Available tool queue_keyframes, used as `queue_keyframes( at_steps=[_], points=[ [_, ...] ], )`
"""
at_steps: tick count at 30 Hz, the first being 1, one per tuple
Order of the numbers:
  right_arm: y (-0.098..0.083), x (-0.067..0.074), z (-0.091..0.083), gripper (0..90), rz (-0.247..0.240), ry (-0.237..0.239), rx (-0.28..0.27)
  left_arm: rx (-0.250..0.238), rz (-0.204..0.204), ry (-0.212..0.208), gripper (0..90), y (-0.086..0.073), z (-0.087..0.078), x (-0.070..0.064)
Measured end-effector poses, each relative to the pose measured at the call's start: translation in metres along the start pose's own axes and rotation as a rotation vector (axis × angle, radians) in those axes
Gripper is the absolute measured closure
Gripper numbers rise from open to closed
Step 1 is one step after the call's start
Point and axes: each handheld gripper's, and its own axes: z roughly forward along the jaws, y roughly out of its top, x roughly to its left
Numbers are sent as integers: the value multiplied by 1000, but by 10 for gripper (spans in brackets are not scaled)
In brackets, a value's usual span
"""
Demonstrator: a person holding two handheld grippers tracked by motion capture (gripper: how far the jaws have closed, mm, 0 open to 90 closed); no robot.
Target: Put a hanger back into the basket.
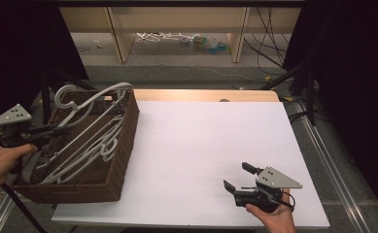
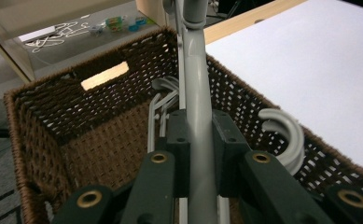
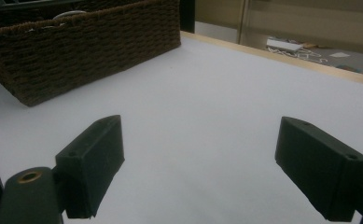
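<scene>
Grey plastic clothes hanger (image 2: 198, 116) is pinched by its straight bar between the pads of the left gripper (image 1: 55, 130), over the left side of the dark brown woven wicker basket (image 1: 123, 160). The grip sits on the bar, apparently so the hook end, which points toward the basket's far wall, can clear the rim. Several more pale grey hangers (image 1: 92, 145) lie tangled inside the basket, some hooks resting on its far rim. The basket stands on the left edge of the white table surface (image 1: 201, 141). Well to the right of the basket, the right gripper (image 1: 239, 175) rests low over the table, jaws spread wide with nothing between them, probably ready to receive the hanger.
</scene>
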Motion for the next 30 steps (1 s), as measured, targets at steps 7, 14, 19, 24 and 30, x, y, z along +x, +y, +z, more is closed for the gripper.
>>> queue_keyframes(
  at_steps=[7,14,19,24,30],
  points=[
    [0,0,0,163,4,-1,5,23,5,7,795,-5,1,5],
    [0,1,0,163,5,0,4,59,21,15,795,-9,0,12],
    [0,0,1,163,0,-2,0,119,84,29,795,-10,4,13],
    [-1,0,2,163,-4,-5,-1,142,86,32,794,-11,18,10],
    [-1,0,1,163,12,3,5,202,137,33,793,-13,30,6]
  ],
)
